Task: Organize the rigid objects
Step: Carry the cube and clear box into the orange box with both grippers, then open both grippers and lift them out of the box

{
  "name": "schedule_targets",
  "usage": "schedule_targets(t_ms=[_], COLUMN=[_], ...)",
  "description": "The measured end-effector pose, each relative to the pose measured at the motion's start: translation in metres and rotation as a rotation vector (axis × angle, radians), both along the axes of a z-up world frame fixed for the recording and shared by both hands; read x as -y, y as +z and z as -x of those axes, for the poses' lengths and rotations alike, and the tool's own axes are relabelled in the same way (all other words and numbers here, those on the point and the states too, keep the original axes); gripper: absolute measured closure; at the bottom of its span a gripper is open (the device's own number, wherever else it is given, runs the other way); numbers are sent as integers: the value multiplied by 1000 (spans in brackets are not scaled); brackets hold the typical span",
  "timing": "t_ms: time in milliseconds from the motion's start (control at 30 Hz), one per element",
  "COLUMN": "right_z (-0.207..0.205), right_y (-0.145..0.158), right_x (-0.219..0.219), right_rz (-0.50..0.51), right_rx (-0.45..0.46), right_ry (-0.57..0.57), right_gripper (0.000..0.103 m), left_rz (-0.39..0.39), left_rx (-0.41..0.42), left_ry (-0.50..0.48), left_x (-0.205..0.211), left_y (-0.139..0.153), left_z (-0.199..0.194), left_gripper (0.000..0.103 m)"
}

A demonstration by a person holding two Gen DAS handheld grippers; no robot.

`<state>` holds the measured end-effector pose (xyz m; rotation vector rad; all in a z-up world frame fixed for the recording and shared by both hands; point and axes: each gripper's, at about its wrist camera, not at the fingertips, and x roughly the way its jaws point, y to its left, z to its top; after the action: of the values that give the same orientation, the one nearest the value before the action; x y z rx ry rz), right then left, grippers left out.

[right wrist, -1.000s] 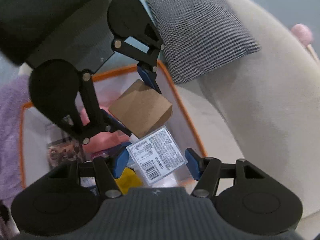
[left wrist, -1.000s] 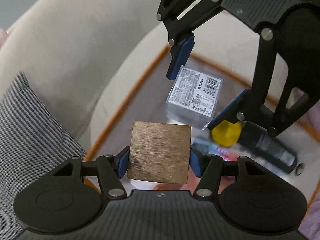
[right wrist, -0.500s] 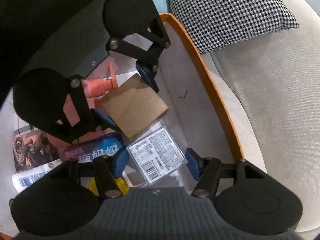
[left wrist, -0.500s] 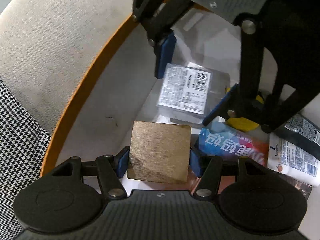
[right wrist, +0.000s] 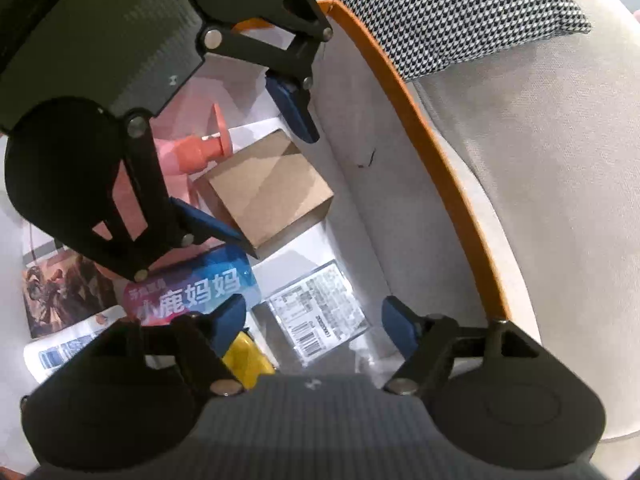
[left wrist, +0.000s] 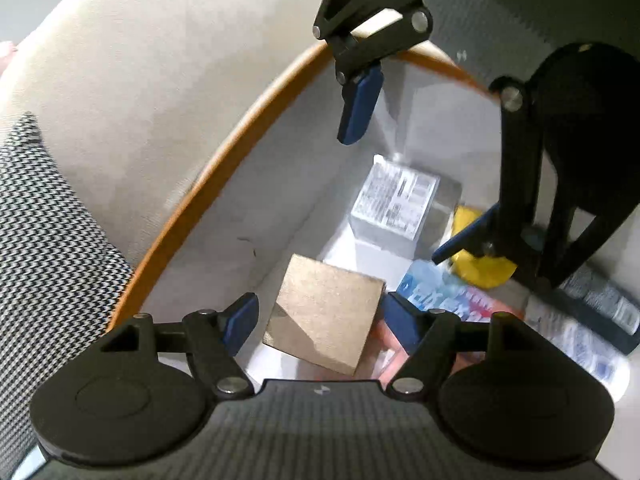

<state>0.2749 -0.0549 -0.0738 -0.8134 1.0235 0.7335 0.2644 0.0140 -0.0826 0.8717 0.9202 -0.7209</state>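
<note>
**Bin contents, both grippers standing open**

- Left gripper (left wrist: 318, 320): fingers spreading apart, gripping nothing.
- Brown cardboard box (right wrist: 270, 192): lying tilted inside the orange-rimmed bin (right wrist: 436, 152), near its wall.
- Right gripper (right wrist: 312, 324): fingers hanging apart above the clear labelled box (right wrist: 318, 318), which is resting on the bin floor.
- Blue packet (right wrist: 192, 292): lying beside both boxes.

Brown box (left wrist: 326, 318), orange-rimmed bin (left wrist: 224, 160), houndstooth black-and-white cushion (left wrist: 44, 248).
</note>
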Motion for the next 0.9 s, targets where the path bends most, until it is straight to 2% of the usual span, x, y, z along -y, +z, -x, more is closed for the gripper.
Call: schedule_targets(t_ms=[300,400,533,667,900], right_z=[38,53,97,139,206], right_y=[44,55,75,88,96], right_x=[19,23,34,42,59], right_rz=[-54,-93,-189,-272,-424], right_rx=[88,128,189,256,336], right_ry=[-108,-164,-259,-378,-657], right_gripper=[17,16,16,16,14], left_rz=[241,320,412,506,605], left_rx=[56,85,115,158,290], left_ry=[131,181,260,345,548], left_x=[-6,-8,-13,-17,-20], left_y=[64,85,104,118,130], left_z=[38,66,102,137,206], left_gripper=[19,19,19,20,20])
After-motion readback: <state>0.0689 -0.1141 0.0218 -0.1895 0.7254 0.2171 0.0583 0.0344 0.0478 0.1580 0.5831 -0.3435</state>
